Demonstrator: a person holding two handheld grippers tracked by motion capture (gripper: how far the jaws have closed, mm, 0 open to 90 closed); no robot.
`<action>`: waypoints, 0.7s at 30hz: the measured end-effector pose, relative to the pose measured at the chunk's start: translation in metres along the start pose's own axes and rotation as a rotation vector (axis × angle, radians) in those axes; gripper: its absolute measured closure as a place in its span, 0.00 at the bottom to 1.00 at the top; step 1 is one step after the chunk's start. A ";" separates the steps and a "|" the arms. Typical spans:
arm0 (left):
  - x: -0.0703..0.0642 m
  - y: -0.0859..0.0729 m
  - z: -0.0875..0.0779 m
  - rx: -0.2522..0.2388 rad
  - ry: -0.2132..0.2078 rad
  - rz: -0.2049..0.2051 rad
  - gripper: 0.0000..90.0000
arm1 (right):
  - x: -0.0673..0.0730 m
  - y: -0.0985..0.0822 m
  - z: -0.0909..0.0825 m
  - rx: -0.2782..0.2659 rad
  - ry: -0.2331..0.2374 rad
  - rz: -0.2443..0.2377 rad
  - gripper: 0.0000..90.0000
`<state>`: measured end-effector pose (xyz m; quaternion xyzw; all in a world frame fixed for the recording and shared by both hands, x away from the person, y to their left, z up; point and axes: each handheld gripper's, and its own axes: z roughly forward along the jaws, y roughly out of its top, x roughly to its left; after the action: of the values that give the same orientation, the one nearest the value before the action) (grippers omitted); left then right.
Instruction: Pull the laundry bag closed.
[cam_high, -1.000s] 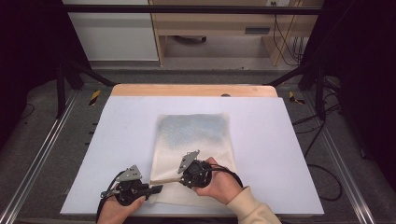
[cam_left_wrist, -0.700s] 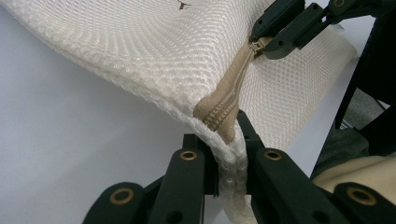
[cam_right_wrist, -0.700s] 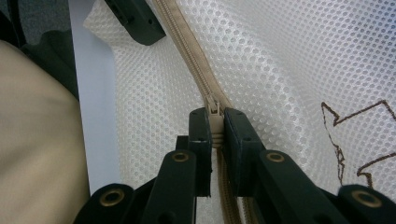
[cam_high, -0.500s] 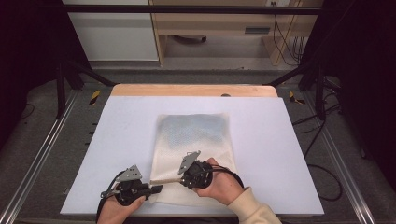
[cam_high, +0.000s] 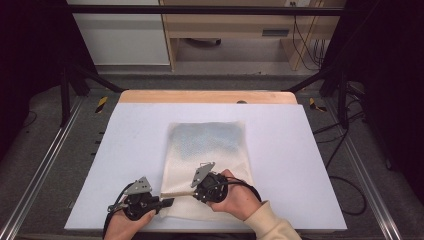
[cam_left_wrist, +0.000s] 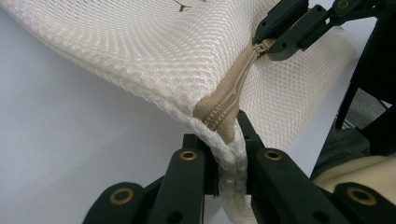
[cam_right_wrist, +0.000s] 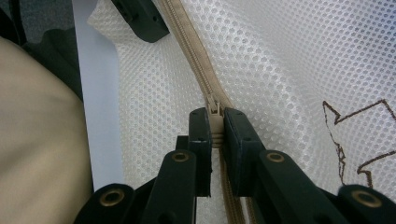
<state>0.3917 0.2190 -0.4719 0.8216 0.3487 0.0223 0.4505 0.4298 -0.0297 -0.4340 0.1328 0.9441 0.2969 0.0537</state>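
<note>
A white mesh bag lies flat on the table, its near edge lifted between the two grippers. In the left gripper view, my left gripper is shut on the bag's corner, where the tan zipper ends. My right gripper is shut on the zipper pull, partway along the tan tape. From above, the left gripper points right and the right gripper points left, with a short taut stretch of zipper between them. Each gripper view also shows the other gripper farther off.
The bag rests on a white mat that covers the table, with a wooden strip along the far edge. Dark frame legs and cables stand beyond the table at both sides. A brown printed outline marks the mesh.
</note>
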 end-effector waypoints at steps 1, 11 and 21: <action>0.000 0.000 0.000 -0.001 -0.001 0.000 0.94 | 0.000 0.000 0.000 0.001 0.000 -0.002 0.91; -0.001 0.000 0.000 -0.003 -0.001 0.005 0.94 | -0.001 -0.001 -0.001 -0.006 0.001 -0.001 0.91; 0.000 0.000 0.001 -0.002 -0.005 0.003 0.94 | -0.003 -0.003 -0.001 0.001 0.001 0.008 0.91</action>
<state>0.3915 0.2182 -0.4723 0.8215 0.3465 0.0215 0.4522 0.4315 -0.0338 -0.4350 0.1366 0.9437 0.2967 0.0521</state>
